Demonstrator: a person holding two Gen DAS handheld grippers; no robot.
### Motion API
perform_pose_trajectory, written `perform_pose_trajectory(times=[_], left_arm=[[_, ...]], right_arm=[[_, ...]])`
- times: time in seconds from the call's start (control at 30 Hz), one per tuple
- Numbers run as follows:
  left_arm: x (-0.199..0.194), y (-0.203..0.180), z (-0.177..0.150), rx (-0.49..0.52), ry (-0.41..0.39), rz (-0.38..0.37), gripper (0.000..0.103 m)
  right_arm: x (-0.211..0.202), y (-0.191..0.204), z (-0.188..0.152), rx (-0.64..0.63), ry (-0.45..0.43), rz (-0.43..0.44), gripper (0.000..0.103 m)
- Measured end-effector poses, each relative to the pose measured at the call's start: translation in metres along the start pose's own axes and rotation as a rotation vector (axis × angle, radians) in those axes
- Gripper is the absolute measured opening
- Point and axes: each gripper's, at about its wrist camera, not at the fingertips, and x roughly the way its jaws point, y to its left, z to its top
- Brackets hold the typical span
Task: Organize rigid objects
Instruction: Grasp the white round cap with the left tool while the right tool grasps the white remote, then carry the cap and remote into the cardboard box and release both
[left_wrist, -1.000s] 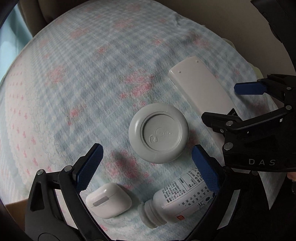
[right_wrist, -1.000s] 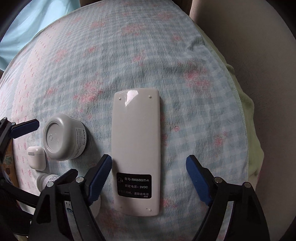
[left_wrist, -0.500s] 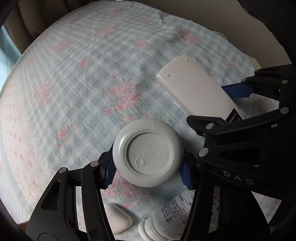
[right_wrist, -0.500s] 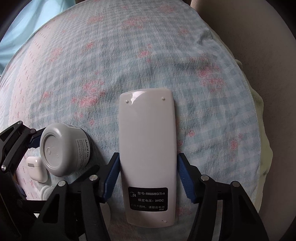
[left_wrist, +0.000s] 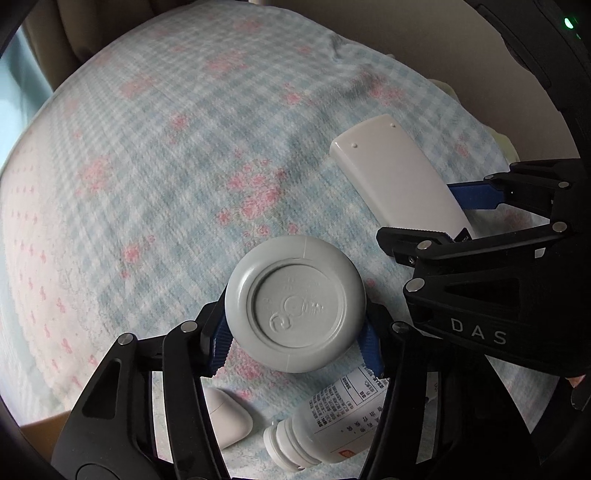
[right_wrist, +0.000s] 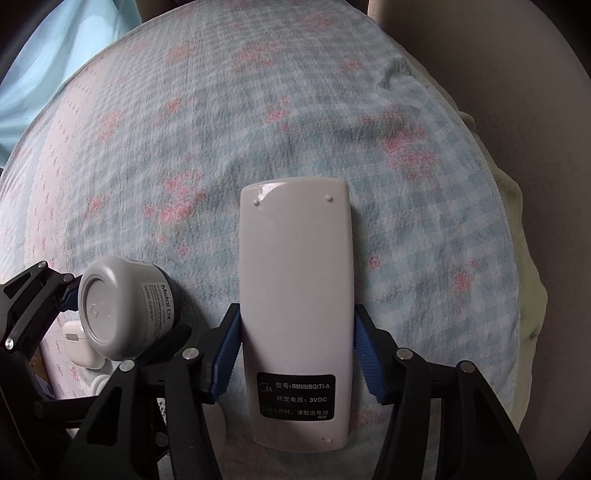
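Over the checked blanket (left_wrist: 155, 155), the left gripper (left_wrist: 295, 341) was clamped on a grey jar (left_wrist: 295, 308), while the right gripper (right_wrist: 295, 354) was clamped on a white remote (right_wrist: 293, 295). Beside them lay an earbud case (left_wrist: 229, 417) and a bottle (left_wrist: 325, 421).

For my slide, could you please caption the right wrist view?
Right tongs clamp a white remote, label side up, over a checked floral towel.

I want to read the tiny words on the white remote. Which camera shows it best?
The right wrist view: the long white plastic remote lies face-down, whole and centred, its black label readable, clamped by the right gripper. The left wrist view shows the remote only at an angle, its near end hidden behind that gripper.
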Motion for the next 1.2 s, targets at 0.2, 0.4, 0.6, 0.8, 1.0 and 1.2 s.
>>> perform_pose_trajectory(times=[0.2,0.4,0.6,0.8,1.0,1.2], left_arm=[[-0.023,0.008,0.006,-0.045,-0.023,-0.004,0.053],[-0.056,-0.002,-0.011,-0.101,-0.051,0.008,0.053],[-0.113,0.016,-0.041,-0.188,-0.102,0.025,0.053],[-0.188,0.031,-0.074,-0.304,-0.17,0.034,0.053],[-0.26,0.069,-0.129,-0.412,-0.237,0.056,0.053],[-0.324,0.133,-0.204,-0.453,-0.266,0.107,0.053]], right_arm=[[-0.019,-0.012,-0.006,0.016,-0.021,0.003,0.053],[-0.054,-0.02,-0.006,0.018,-0.064,0.005,0.053],[-0.108,0.004,0.001,-0.006,-0.128,0.017,0.053],[-0.153,0.04,0.02,-0.039,-0.172,0.08,0.053],[-0.205,0.093,0.002,-0.056,-0.191,0.187,0.053],[-0.241,0.16,-0.021,-0.028,-0.206,0.293,0.053]])
